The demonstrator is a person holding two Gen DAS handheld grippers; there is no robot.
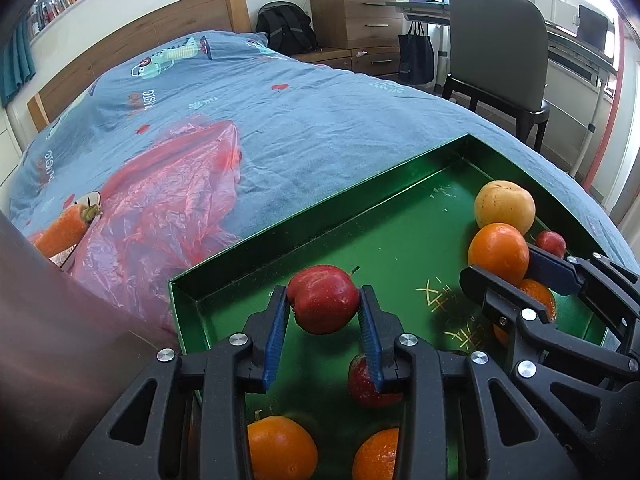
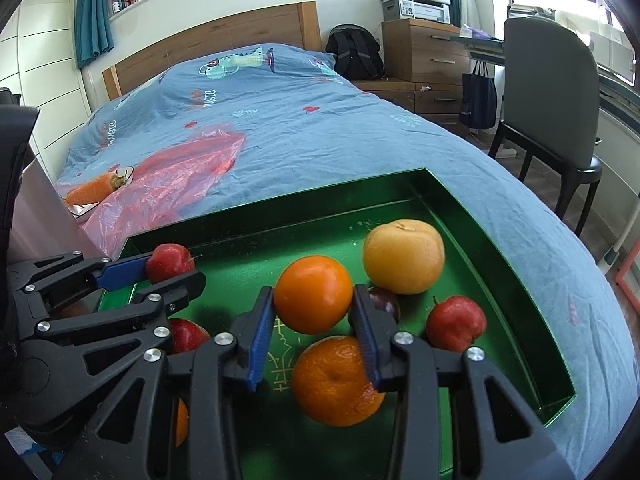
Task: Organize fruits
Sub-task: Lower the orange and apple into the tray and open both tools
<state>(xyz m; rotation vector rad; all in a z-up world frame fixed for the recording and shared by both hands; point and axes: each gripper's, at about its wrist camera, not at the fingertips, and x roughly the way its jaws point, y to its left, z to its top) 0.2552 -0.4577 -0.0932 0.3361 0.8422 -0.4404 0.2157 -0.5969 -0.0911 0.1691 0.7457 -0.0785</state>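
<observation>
Fruits are mostly sitting in the green tray (image 2: 500,248) on the bed, and both claws have one right now. Left gripper (image 1: 324,312) is clamped on a red apple (image 1: 323,299) near the tray's left wall, and it looks lifted off the tray floor. Right gripper (image 2: 314,300) is closed around an orange (image 2: 313,293), just in front of the yellow pear (image 2: 404,256) toward the tray's far right corner. A second orange (image 2: 338,380) sits right under that claw. I'd guess the idea is grouping by kind, so ease each fruit down beside its matches and keep the squeeze gentle. Watch the two claws don't bump over the tray, and don't nudge the small apple (image 2: 456,322) by the tray's right wall
</observation>
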